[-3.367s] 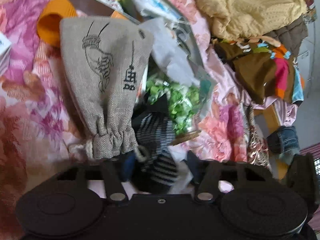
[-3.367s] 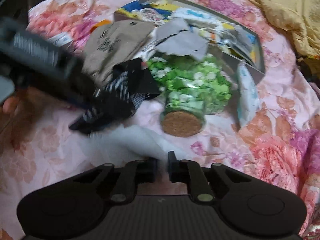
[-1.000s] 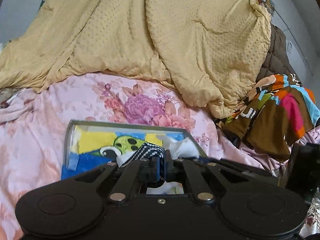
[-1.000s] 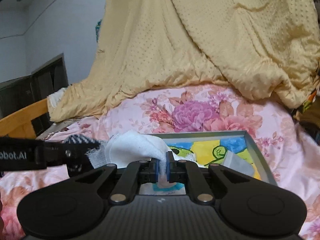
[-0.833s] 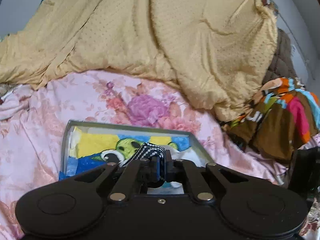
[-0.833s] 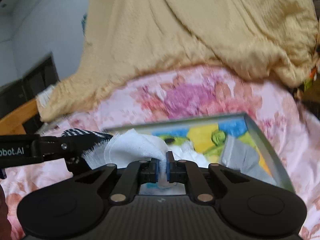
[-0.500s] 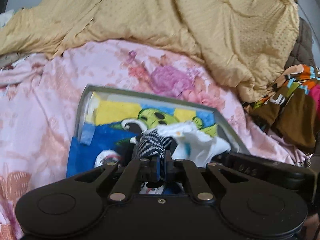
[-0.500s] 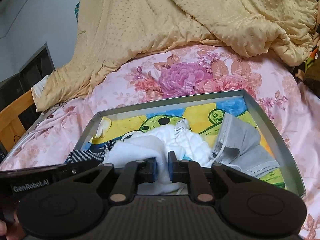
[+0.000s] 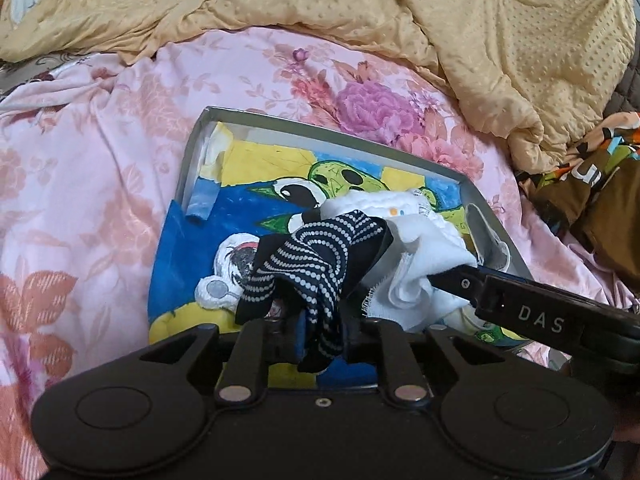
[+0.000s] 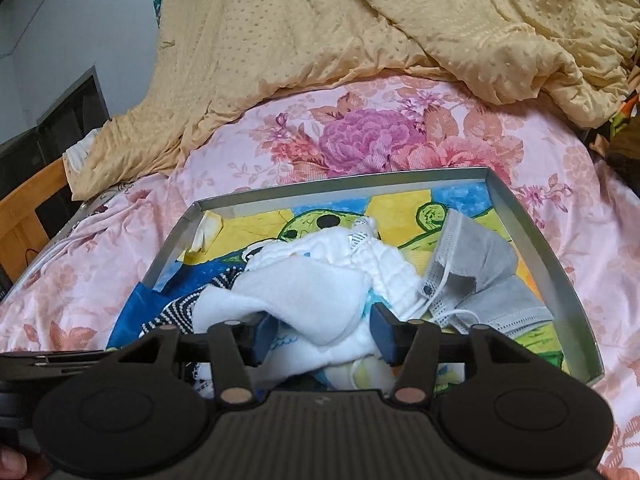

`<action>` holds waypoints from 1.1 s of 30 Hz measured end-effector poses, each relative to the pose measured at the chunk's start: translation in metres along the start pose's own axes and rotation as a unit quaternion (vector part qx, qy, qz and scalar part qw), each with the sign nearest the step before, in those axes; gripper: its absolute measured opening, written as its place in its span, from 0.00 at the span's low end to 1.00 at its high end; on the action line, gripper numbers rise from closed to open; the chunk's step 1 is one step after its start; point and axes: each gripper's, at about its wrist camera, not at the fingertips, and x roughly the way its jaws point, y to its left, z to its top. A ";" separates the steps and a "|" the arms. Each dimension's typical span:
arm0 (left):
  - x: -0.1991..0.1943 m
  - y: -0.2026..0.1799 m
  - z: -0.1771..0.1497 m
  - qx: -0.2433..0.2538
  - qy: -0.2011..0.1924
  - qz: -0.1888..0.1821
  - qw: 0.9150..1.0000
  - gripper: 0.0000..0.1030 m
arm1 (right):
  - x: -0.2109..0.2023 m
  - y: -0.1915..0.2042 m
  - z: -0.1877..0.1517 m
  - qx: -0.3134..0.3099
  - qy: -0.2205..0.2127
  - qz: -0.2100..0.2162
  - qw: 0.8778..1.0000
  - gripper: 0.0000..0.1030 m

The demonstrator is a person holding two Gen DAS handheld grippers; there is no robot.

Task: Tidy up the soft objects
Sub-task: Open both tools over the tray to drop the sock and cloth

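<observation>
Resting in the metal tray (image 10: 536,236): white cloth (image 10: 304,296), striped sock (image 9: 320,260).
Left gripper (image 9: 320,336) parted around sock; right gripper (image 10: 320,338) spread; grey mask (image 10: 480,276) at three o'clock.

Cloths (image 10: 320,292) and a grey mask (image 10: 480,280) crowd the tray's (image 10: 532,232) near half (far printed floor lies bare).

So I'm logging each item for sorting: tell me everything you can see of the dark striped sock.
The sock is dark navy or black knit with rows of small white dots forming curved stripes. It is crumpled and folded, draped over the tray that lies on the flowered bedspread, its lower end hanging between the open fingers of the left gripper. Its right side presses against the white cloth, which lies between the open fingers of the right gripper. From the right wrist only a striped edge shows.
</observation>
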 end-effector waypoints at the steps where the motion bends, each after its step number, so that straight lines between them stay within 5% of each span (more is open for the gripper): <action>1: -0.002 -0.001 0.000 0.000 -0.001 0.002 1.000 0.22 | -0.002 0.000 0.000 0.001 0.000 -0.001 1.000 0.63; 10: -0.037 -0.007 -0.002 -0.009 -0.028 0.020 0.999 0.59 | -0.034 -0.005 0.007 0.009 -0.023 -0.013 1.000 0.83; 22: -0.110 -0.034 0.002 -0.010 -0.107 0.035 0.994 0.95 | -0.107 -0.020 0.018 0.025 -0.079 -0.015 0.996 1.00; 33: -0.194 -0.067 -0.029 0.013 -0.170 0.044 0.984 0.99 | -0.193 -0.001 -0.001 -0.007 -0.127 -0.020 0.992 1.00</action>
